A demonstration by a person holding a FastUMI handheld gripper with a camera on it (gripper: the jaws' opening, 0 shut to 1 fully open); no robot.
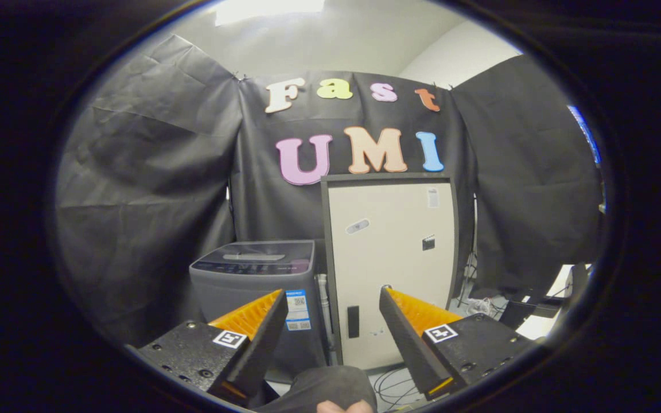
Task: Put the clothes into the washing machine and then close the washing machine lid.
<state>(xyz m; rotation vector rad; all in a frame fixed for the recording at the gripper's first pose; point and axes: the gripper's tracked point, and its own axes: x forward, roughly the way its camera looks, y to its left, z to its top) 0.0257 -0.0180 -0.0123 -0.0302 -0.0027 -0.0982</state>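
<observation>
**Lid down on the washer, hand-held gripper wide and empty**

The hand-held gripper (330,312) stands with its fingers spread wide, nothing between them. The washing machine (256,287) sits beyond the fingers at about 11 o'clock, well apart from them, against the black cloth wall. Its lid (267,255) lies flat and shut. To its right, at 12 o'clock from the fingers, stands a tall pale cabinet door (391,258) in a dark frame. A dark bundle of cloth (322,387) lies close under the fingers at 6 o'clock; whether it is the clothes or a sleeve I cannot tell.

This scene fits either a machine waiting to be loaded or one already loaded and closed.

Risks, as I judge them: the washer is off the gripper's line, so a straight reach would meet the cabinet door instead. Cables (393,387) on the floor at 5 o'clock could snag a foot.

Writing: a blue-and-white label (297,310) on the washer's front and small stickers on the cabinet door are too small to read.
</observation>
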